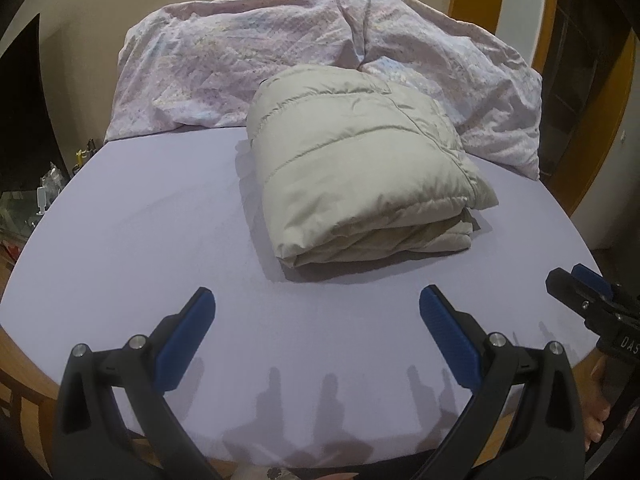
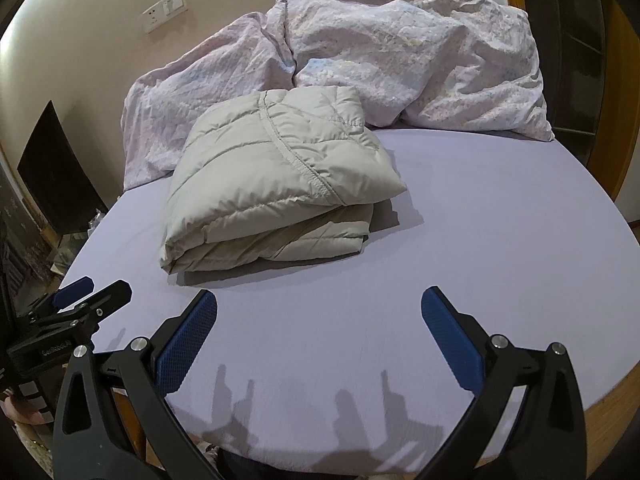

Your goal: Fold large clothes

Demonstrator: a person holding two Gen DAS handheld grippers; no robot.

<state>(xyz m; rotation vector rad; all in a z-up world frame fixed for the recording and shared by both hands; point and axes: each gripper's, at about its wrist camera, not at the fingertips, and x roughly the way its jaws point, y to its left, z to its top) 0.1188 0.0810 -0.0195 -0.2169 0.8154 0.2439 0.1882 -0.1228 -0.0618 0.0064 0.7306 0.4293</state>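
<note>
A beige quilted puffer jacket (image 1: 360,168) lies folded into a thick square bundle on the lavender bed sheet (image 1: 140,232); the right wrist view shows the jacket (image 2: 272,176) left of centre. My left gripper (image 1: 316,304) hovers open over the sheet just in front of the bundle, holding nothing. My right gripper (image 2: 320,304) is open too, empty, in front and to the right of the jacket. Each gripper appears at the edge of the other's view: the right gripper (image 1: 580,292), the left gripper (image 2: 92,292).
A crumpled pink-patterned duvet (image 1: 248,56) is heaped along the far side of the bed, touching the jacket's back. The bed has a wooden frame (image 2: 612,392). A cluttered shelf (image 1: 44,192) stands to the left, a wall socket (image 2: 166,8) behind.
</note>
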